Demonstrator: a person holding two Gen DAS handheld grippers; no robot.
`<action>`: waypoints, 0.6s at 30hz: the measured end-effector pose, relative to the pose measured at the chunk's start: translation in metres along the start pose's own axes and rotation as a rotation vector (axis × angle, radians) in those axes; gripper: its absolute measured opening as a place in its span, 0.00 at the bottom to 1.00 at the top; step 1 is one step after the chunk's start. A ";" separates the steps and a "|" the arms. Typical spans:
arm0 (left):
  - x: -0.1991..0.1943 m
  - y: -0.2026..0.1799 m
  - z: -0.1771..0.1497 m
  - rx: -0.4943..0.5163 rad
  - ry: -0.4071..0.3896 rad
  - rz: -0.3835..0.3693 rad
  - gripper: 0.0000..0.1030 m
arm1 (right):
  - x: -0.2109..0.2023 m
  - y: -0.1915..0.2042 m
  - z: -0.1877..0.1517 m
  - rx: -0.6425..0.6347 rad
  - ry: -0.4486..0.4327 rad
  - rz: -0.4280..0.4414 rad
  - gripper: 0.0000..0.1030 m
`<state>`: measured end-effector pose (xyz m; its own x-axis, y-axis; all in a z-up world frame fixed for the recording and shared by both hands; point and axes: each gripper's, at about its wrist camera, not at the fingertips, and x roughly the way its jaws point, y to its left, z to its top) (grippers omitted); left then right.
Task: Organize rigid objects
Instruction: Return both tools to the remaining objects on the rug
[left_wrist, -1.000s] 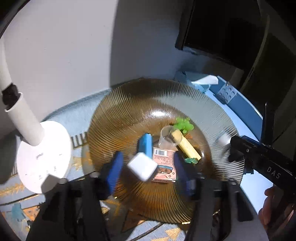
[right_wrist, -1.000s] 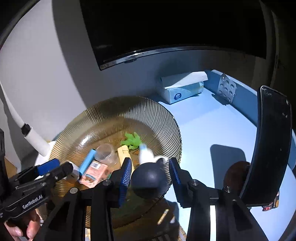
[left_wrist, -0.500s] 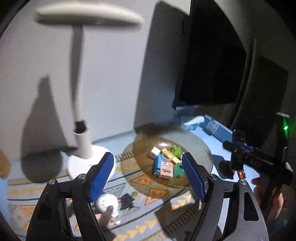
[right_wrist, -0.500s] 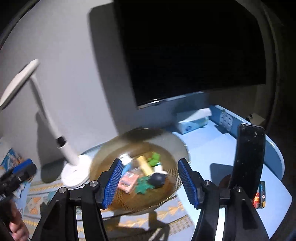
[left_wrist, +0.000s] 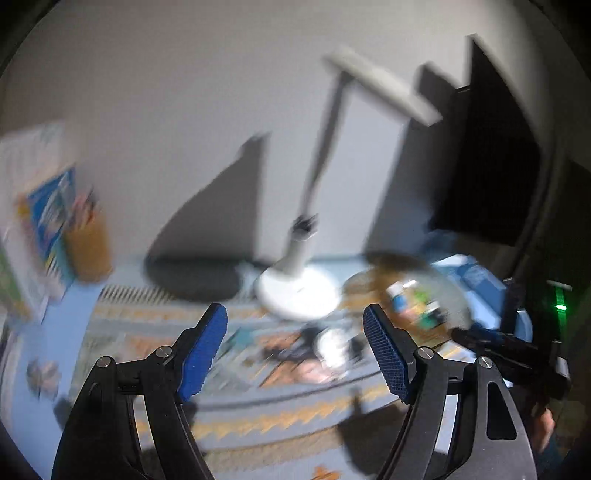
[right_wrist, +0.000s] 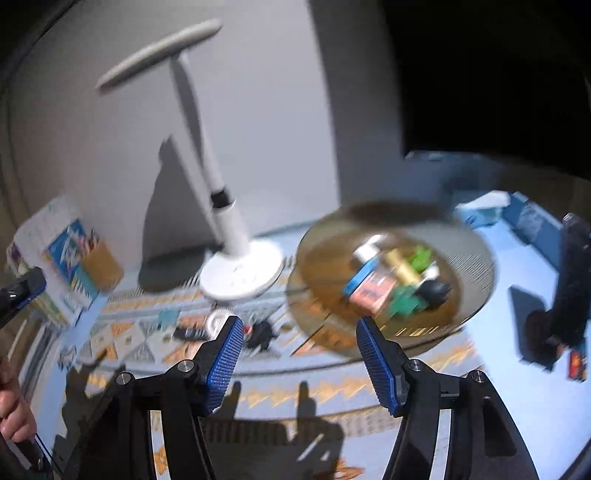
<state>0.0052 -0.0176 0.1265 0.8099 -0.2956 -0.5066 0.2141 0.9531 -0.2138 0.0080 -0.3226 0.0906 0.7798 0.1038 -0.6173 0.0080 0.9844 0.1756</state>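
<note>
A patterned mat (right_wrist: 317, 391) lies under my empty, parted left tongs (left_wrist: 295, 350) and right tongs (right_wrist: 297, 358). The filled dish (right_wrist: 476, 258) sits ahead-right; next comes the black piece (right_wrist: 260, 332) just ahead.

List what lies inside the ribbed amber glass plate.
Inside the ribbed amber glass plate: a blue bar, pink carton, yellow stick, white cube, green pieces and black ball. Blur hides details and anything beneath the pile.
</note>
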 end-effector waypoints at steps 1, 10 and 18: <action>0.008 0.010 -0.009 -0.022 0.022 0.018 0.73 | 0.004 0.003 -0.007 -0.008 0.008 -0.001 0.60; 0.082 0.073 -0.084 -0.184 0.217 0.012 0.73 | 0.062 0.001 -0.063 0.018 0.127 0.056 0.60; 0.093 0.078 -0.094 -0.205 0.236 0.008 0.73 | 0.064 -0.003 -0.068 0.024 0.143 0.054 0.61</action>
<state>0.0459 0.0227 -0.0155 0.6572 -0.3178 -0.6834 0.0745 0.9297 -0.3607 0.0159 -0.3090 -0.0014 0.6827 0.1776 -0.7088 -0.0156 0.9733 0.2289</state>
